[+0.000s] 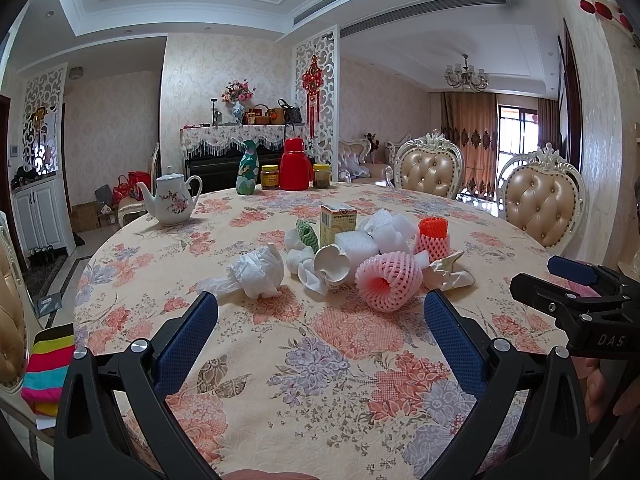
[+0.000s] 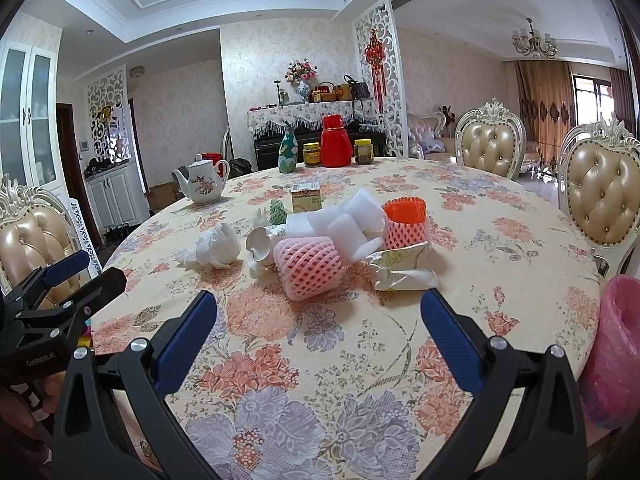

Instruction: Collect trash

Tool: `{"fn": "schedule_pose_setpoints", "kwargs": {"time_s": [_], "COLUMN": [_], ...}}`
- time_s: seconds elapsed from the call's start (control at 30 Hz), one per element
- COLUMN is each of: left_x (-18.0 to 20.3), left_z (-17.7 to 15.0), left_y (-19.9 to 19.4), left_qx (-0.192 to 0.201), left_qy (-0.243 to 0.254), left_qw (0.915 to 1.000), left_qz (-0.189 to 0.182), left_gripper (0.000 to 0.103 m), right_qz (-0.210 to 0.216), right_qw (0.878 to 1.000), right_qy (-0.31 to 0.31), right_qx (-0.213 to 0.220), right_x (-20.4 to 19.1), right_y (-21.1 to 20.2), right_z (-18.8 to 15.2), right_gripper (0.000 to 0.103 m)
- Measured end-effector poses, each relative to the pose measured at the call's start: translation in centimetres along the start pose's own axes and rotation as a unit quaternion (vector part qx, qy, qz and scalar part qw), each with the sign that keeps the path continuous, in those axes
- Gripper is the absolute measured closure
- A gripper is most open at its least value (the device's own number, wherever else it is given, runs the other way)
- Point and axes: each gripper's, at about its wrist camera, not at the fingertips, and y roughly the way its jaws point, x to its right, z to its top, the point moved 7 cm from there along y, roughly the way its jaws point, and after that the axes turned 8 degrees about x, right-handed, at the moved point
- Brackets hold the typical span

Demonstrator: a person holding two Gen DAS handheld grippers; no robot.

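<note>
Table [image 1: 320,360]: round, under a floral embossed cloth.
Trash [image 1: 340,256]: mid-table heap of pink foam net sleeves [image 1: 388,280], white foam blocks, crumpled tissue (nothing gripped).
Left gripper [image 1: 320,312]: jaws wide open.
Right gripper [image 2: 320,312]: jaws wide open.
Pink bag [image 2: 616,352]: at table's right edge, contents hidden.

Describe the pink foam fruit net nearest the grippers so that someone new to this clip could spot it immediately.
Start at the round table with the floral tablecloth and find the trash pile at its middle. The pink foam net lies on its side at the pile's near edge. Unlike the orange-red net standing upright behind it, it is paler, rounder, and shows its open end.
</note>
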Motion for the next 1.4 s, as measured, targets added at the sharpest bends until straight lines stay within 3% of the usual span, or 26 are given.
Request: {"fn": "schedule_pose_setpoints", "kwargs": {"time_s": [0.63, 1.0, 1.3, 1.4], "left_x": [-0.5, -4.9, -10.5, -11.5], "left_z": [-0.6, -1.7, -2.8, -3.0], "left_y": [1.3, 7.4, 13.2, 14.8], "left_qx": [-0.016, -0.078, -0.151, -0.169], "left_qy": [-0.001, -0.015, -0.051, -0.06], "left_qw": [0.9999, 0.9966, 0.9848, 0.9819], "left_qz": [0.0, 0.022, 0.067, 0.062], "left_gripper": [0.007, 0.007, 0.007, 0.007], "right_qz": [-0.006, -0.024, 0.001, 0.007], "right_qw": [1.0, 0.994, 0.99, 0.988], "right_qy": [-0.001, 0.047, 0.049, 0.043], "right_qx": [-0.014, -0.092, -0.134, -0.15], "right_x": [0.3, 3.0, 1.1, 0.2], "right_y": [1.6, 7.5, 13.9, 16.2], "right_z": [-1.0, -3.6, -2.8, -2.6], "right_gripper": [0.004, 0.004, 0.004, 0.005]}}
